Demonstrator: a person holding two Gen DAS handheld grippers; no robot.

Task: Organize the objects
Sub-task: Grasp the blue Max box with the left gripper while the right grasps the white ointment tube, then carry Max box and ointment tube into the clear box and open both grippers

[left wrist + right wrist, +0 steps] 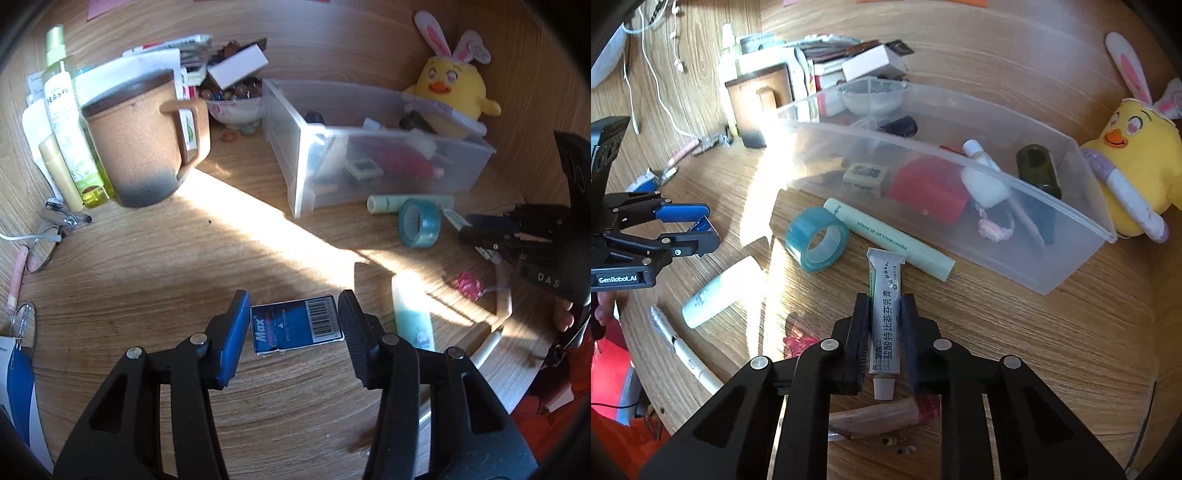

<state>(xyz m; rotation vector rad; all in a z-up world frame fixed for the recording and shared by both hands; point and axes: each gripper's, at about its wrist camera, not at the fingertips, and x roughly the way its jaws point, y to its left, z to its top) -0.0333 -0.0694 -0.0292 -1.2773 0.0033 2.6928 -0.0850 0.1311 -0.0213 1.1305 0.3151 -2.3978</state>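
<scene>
Left wrist view: the left tongs (293,328) are lowered over a small blue box (297,329) with a barcode that lies flat on the wooden table (147,258). Their jaws stand partly apart with the box between them; the right jaw is at the box's edge, the blue left pad just beside its other edge, and a firm grip cannot be told. Beyond, a clear plastic bin (295,177) holds assorted small things, with a yellow chick plush (454,86) behind it and a brown mug (140,140) to the left. A roll of blue tape (419,223) and a pale green tube (384,204) lie in front of the bin.

Right wrist view: the right tongs (884,332) are closed narrow on a white ointment tube (884,317) printed with Chinese characters, its cap end toward the camera and its crimped end pointing at the bin (1052,284). The tape roll (816,240) and green tube (890,238) lie just ahead, close to the bin's near wall. At the left edge the left tongs (701,229) appear over the blue box (703,224). A pale mint tube (720,291) and a white pen (683,354) lie near the table's edge, and the plush (1134,166) rests against the bin's far right end.
</scene>
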